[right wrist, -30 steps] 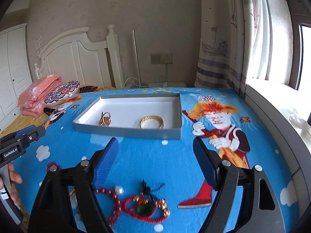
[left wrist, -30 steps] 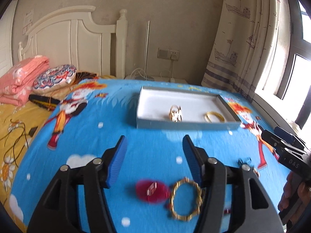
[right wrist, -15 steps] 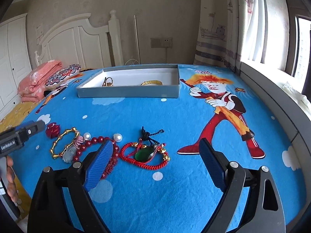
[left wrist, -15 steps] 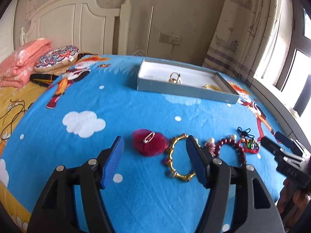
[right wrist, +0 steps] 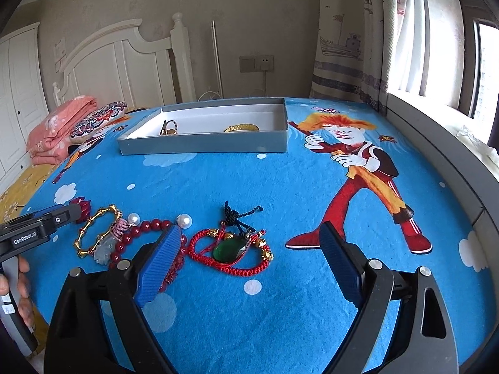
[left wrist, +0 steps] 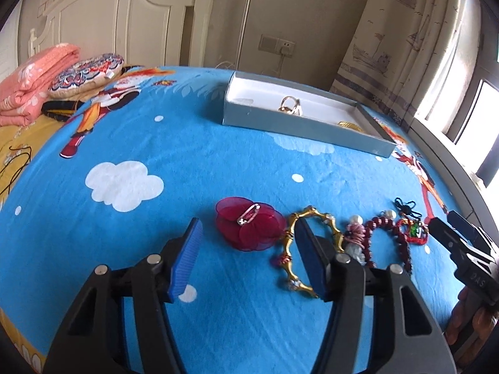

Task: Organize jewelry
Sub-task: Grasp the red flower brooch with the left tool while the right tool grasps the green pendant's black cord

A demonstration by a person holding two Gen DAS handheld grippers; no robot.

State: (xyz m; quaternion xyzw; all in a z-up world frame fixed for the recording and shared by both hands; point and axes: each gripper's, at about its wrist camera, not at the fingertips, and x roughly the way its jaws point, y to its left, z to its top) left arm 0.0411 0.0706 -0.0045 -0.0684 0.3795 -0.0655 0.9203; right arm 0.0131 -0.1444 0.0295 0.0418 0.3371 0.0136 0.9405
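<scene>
On the blue cartoon bedspread lie a red flower brooch (left wrist: 249,227), a gold bamboo bracelet (left wrist: 308,210), a red bead bracelet with pearls (right wrist: 146,227) and a red cord bracelet with a green stone (right wrist: 230,249). My left gripper (left wrist: 247,222) hovers low over the brooch. Its jaws are closing, the brooch lies between the tips, and the pads do not touch it. My right gripper (right wrist: 251,230) stands wide open over the red cord bracelet without touching it. Farther back sits a grey box (right wrist: 202,146) holding a gold ring piece (right wrist: 168,127) and a gold bangle (right wrist: 241,128).
Folded pink bedding (left wrist: 34,81) and a patterned cushion (left wrist: 87,73) lie at the far left by the white headboard (left wrist: 124,21). A curtain (right wrist: 343,46) and a window sill (right wrist: 436,143) line the right side. A hand (right wrist: 21,280) holds the left gripper.
Both grippers have sunk toward the bedspread and tilted, so the loose jewellery now lies between their fingers. The left jaws have narrowed slightly and the right jaws have spread wider.
</scene>
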